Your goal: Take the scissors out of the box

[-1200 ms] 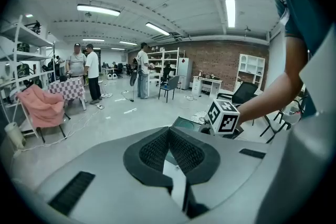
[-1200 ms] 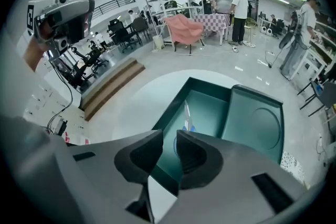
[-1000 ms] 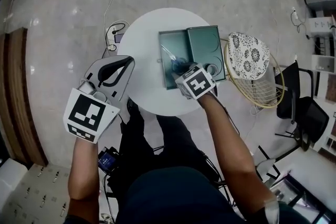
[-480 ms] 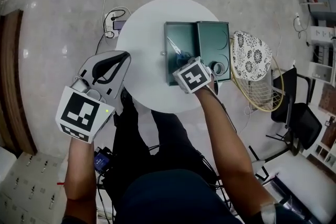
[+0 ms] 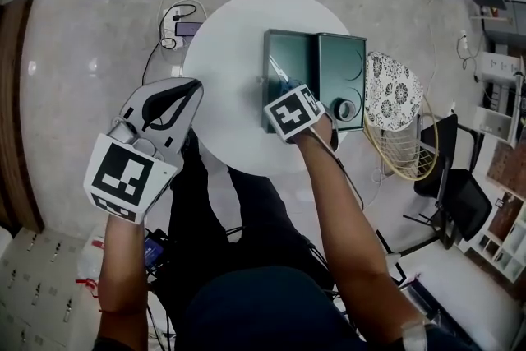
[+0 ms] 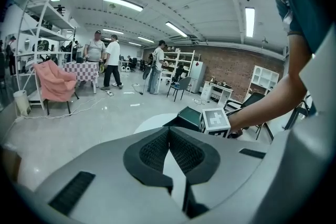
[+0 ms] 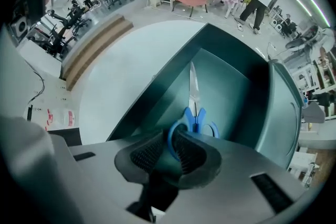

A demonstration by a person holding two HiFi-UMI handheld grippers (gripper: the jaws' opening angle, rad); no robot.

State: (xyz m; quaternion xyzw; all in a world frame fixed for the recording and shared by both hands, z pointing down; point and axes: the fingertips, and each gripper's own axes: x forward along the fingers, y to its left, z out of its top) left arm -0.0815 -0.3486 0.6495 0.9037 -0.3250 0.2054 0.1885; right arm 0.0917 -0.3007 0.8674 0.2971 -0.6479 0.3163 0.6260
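A dark green box (image 5: 289, 53) stands open on the round white table (image 5: 226, 53), its lid (image 5: 341, 66) folded out to the right. Blue-handled scissors (image 7: 192, 89) lie in the box tray, blades pointing away from me. My right gripper (image 7: 169, 136) reaches into the tray's near end, and its two pads close round the left handle ring. In the head view its marker cube hides most of the scissors (image 5: 284, 84). My left gripper (image 5: 182, 93) hangs shut and empty off the table's left edge; in its own view the left gripper (image 6: 168, 131) has pads meeting at the tips.
A small round object (image 5: 343, 108) sits on the lid's near corner. A wire chair with a patterned cushion (image 5: 393, 89) stands right of the table. A power strip and cables (image 5: 182, 19) lie on the floor at the far left. People stand far off in the room.
My right gripper has pushed slightly farther into the box, onto the scissors' handle. The left gripper has stayed beside the table.
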